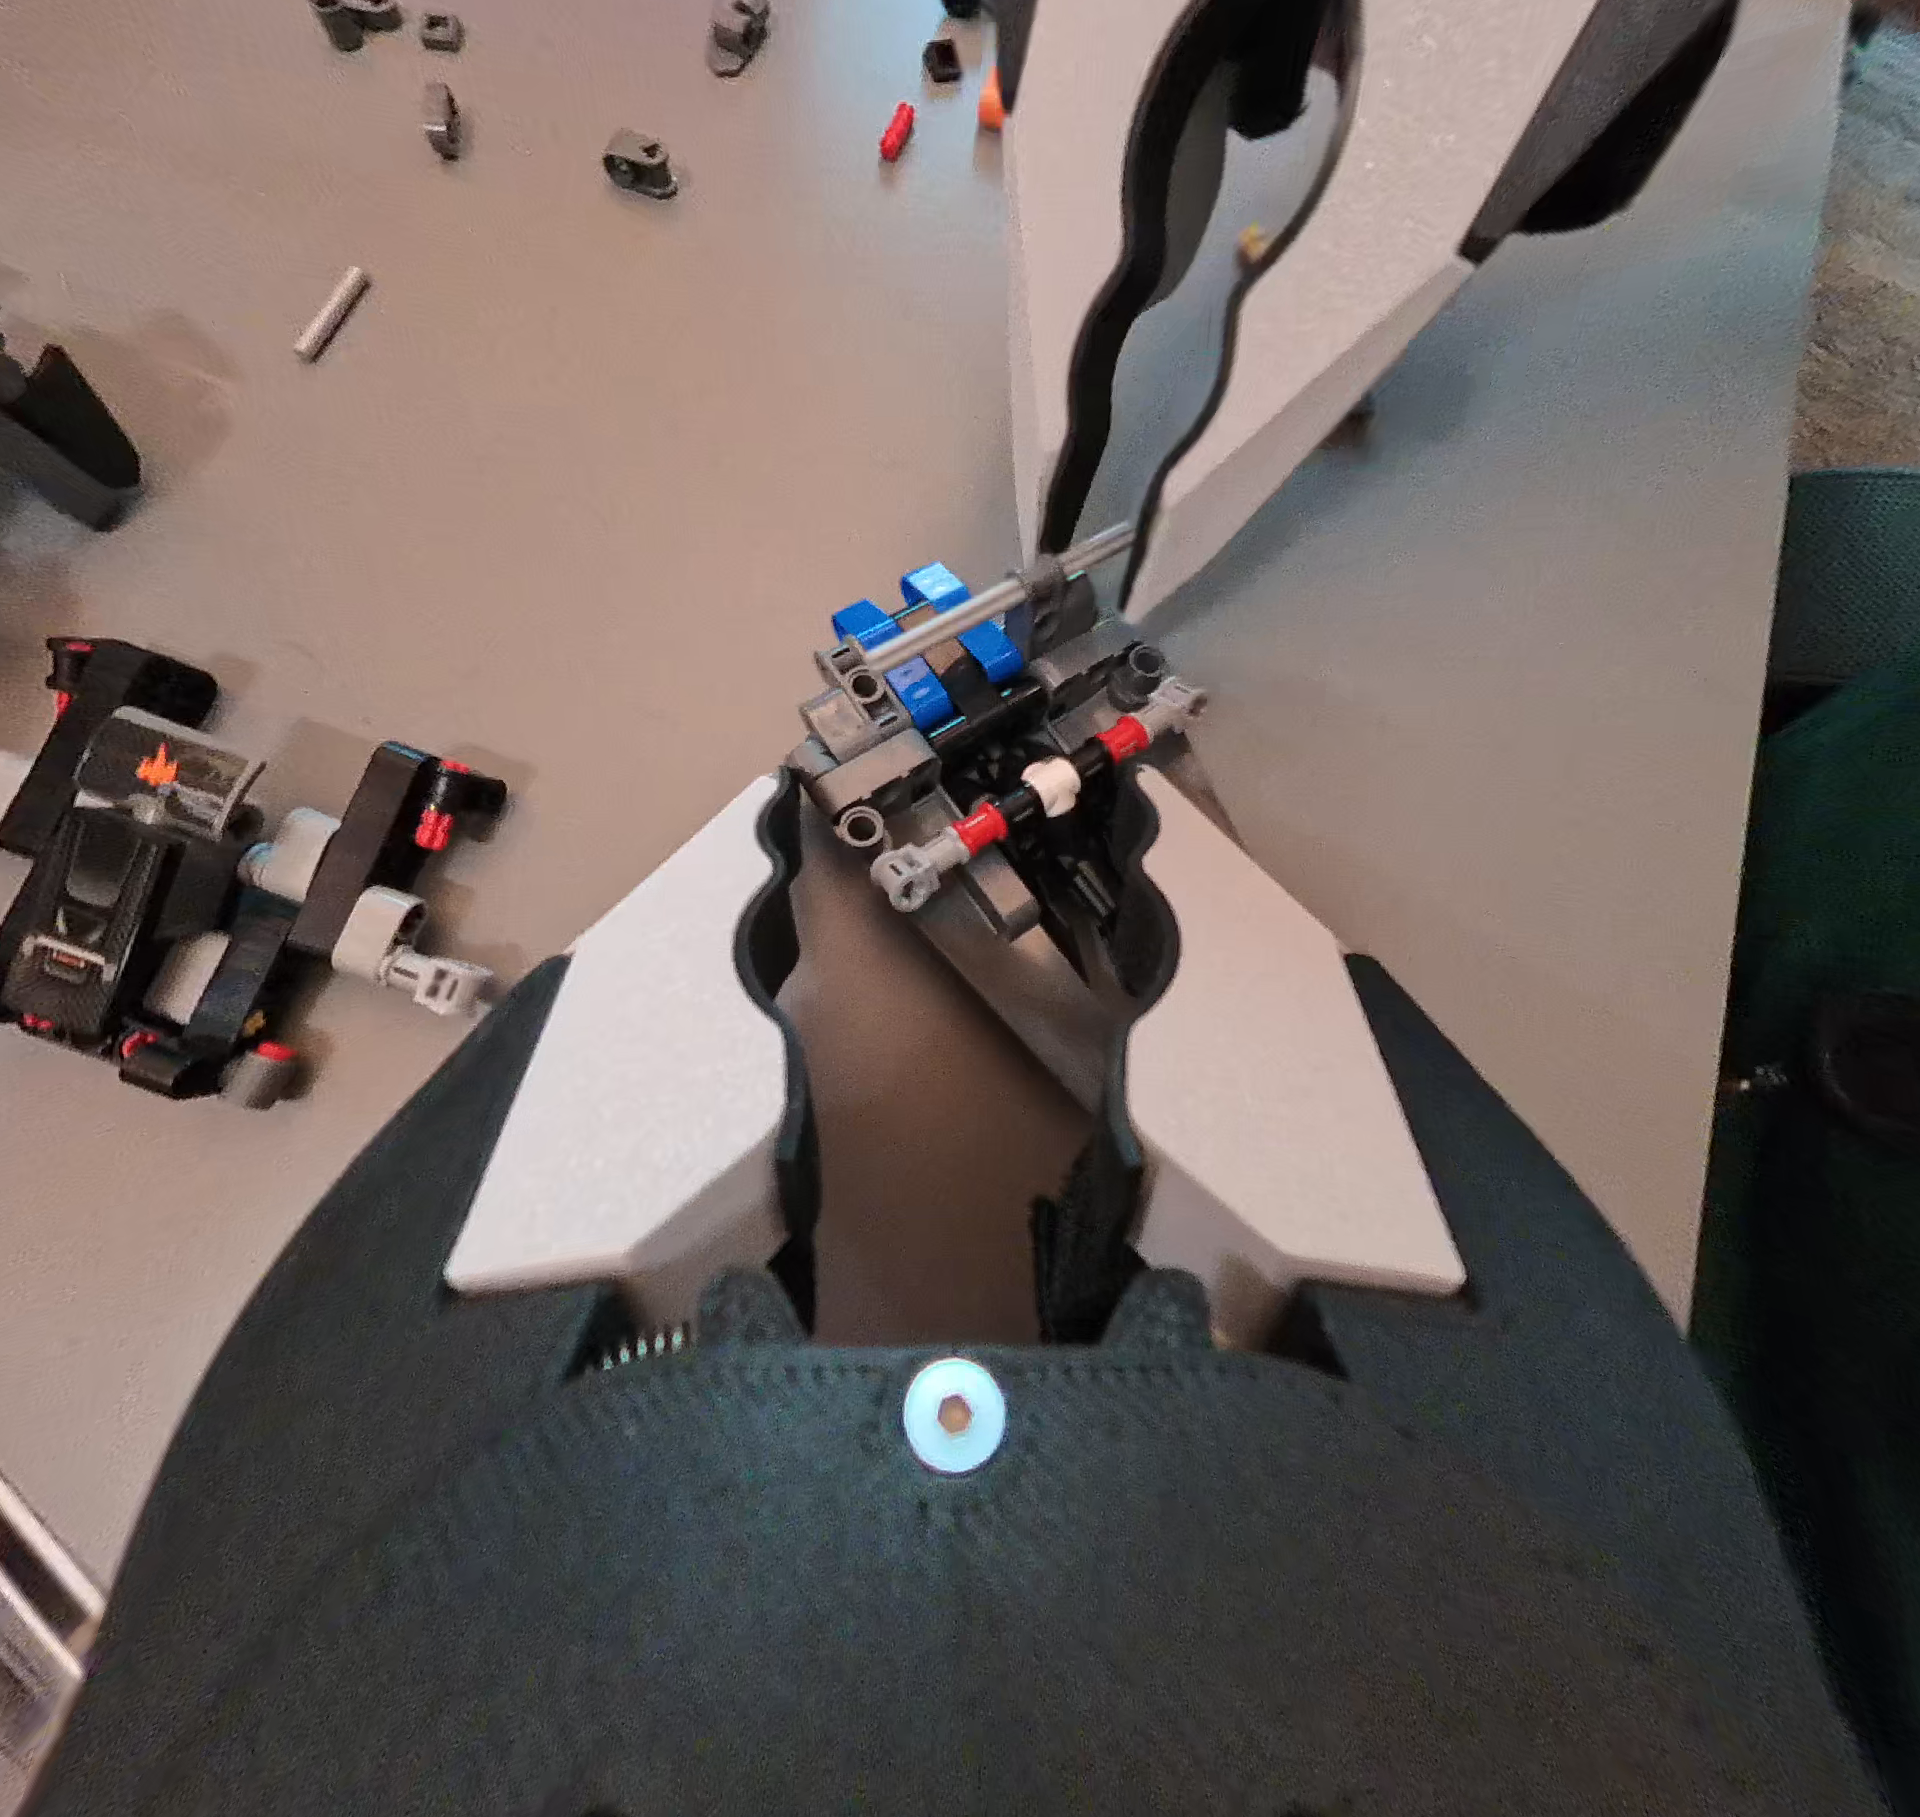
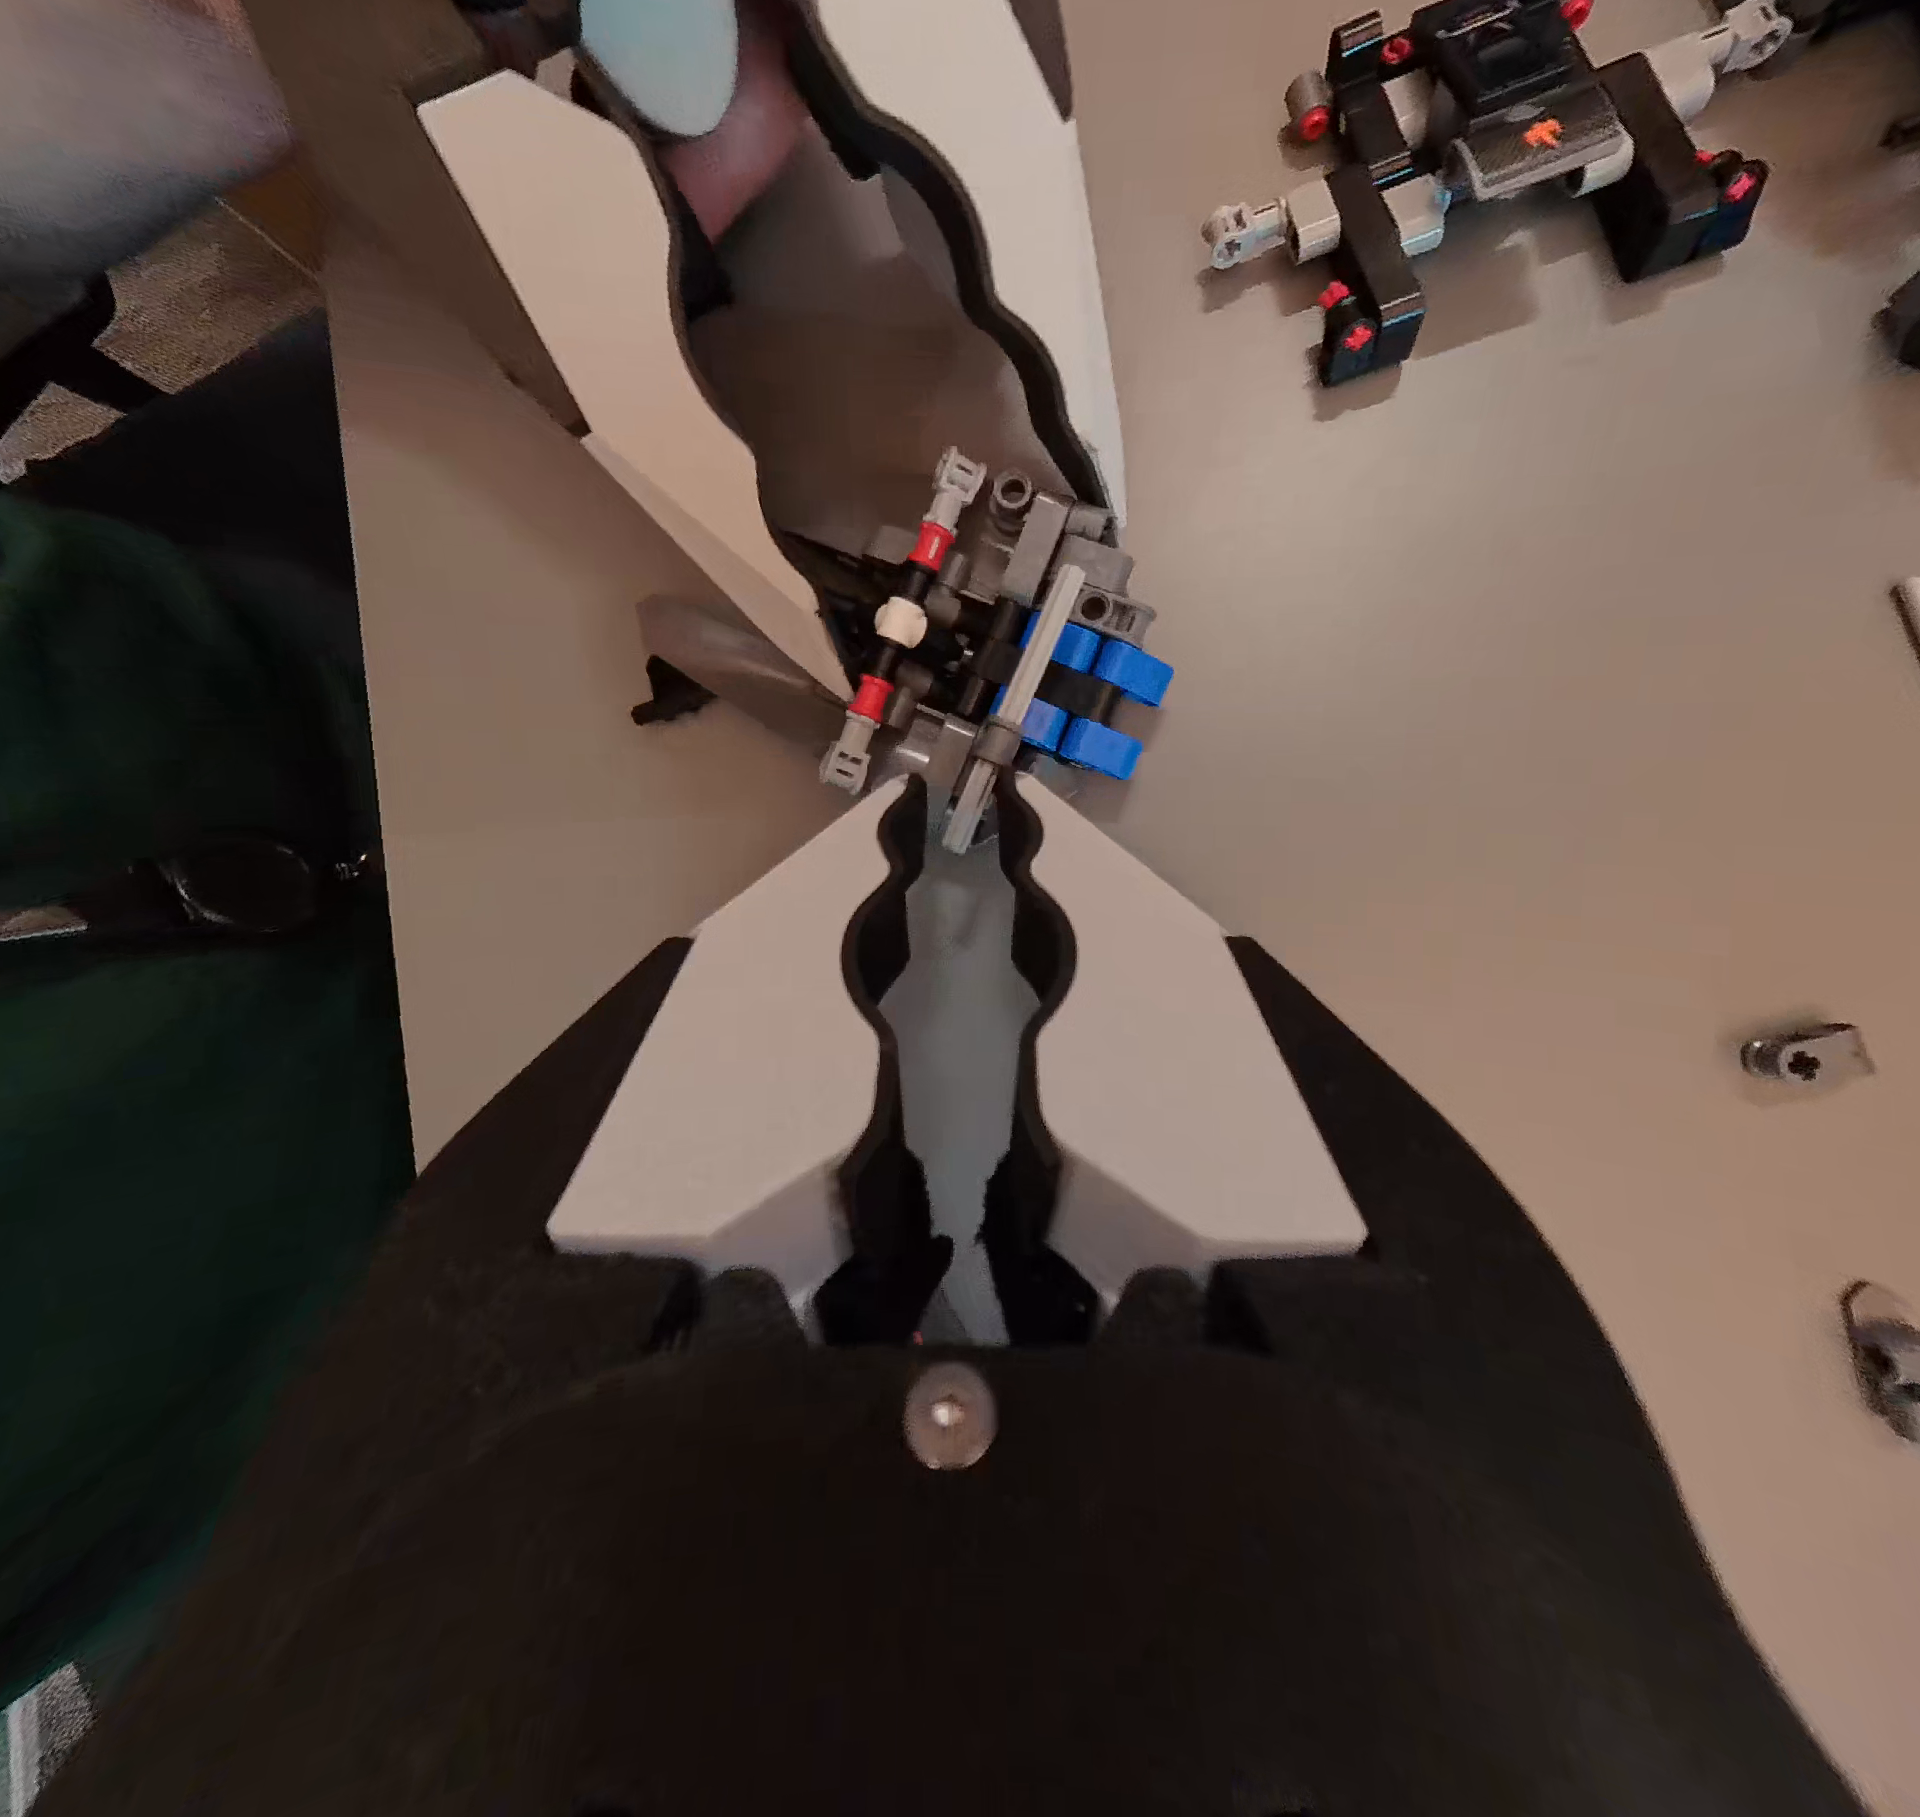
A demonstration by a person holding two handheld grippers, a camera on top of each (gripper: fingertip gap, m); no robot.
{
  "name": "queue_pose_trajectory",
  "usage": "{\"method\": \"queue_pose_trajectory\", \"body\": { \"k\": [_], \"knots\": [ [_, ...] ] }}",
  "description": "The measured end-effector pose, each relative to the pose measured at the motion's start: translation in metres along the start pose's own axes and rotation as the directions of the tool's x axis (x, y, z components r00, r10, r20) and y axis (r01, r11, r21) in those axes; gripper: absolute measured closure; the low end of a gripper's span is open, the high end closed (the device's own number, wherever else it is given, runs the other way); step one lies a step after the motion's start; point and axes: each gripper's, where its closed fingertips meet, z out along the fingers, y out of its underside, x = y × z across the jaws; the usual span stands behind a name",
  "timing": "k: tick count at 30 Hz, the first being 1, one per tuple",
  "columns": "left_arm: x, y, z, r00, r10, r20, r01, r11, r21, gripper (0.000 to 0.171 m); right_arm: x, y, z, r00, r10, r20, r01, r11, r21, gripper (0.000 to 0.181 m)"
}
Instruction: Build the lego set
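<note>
My left gripper (image 1: pixel 956 832) is shut on a small lego sub-assembly (image 1: pixel 935 728) of grey, black and blue parts with a black cross rod carrying red bushes and a white ball. It holds the sub-assembly above the table. A long grey axle (image 1: pixel 977 614) runs across the blue parts. My right gripper (image 2: pixel 963 793) is shut on the end of this axle (image 2: pixel 1023 671), right against the sub-assembly (image 2: pixel 997 624). In the left wrist view the right gripper (image 1: pixel 1081 567) reaches in from the top right. In the right wrist view the left gripper (image 2: pixel 966 583) reaches in from the top.
A larger black and grey lego build (image 1: pixel 208 905) lies on the table (image 1: pixel 623 479); it also shows in the right wrist view (image 2: pixel 1507 146). Loose parts lie around: dark grey connectors (image 1: pixel 639 162), a grey axle (image 1: pixel 332 313), a red pin (image 1: pixel 897 131), grey connectors (image 2: pixel 1803 1055). A person in green (image 2: pixel 156 1040) sits at the table edge. Only a small space, under 4 cm, lies between the two pairs of fingers.
</note>
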Motion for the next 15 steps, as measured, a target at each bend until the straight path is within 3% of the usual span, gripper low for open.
{"method": "queue_pose_trajectory", "body": {
  "k": [5, 10, 15],
  "knots": [
    [-0.003, -0.004, -0.012, 0.999, 0.022, 0.038, -0.021, 1.0, -0.01, 0.105, 0.001, -0.005, -0.015, 0.994, 0.077, 0.072, -0.085, 0.989, 0.121, 0.163],
    [0.013, -0.011, -0.021, 0.996, 0.008, 0.09, -0.011, 0.999, 0.036, 0.099, 0.002, -0.006, -0.012, 0.997, 0.06, 0.055, -0.067, 0.989, 0.135, 0.166],
    [0.011, 0.001, -0.005, 0.984, 0.04, 0.176, -0.035, 0.999, -0.036, 0.095, 0.012, -0.011, -0.002, 0.992, 0.122, 0.03, -0.125, 0.982, 0.14, 0.176]
  ]
}}
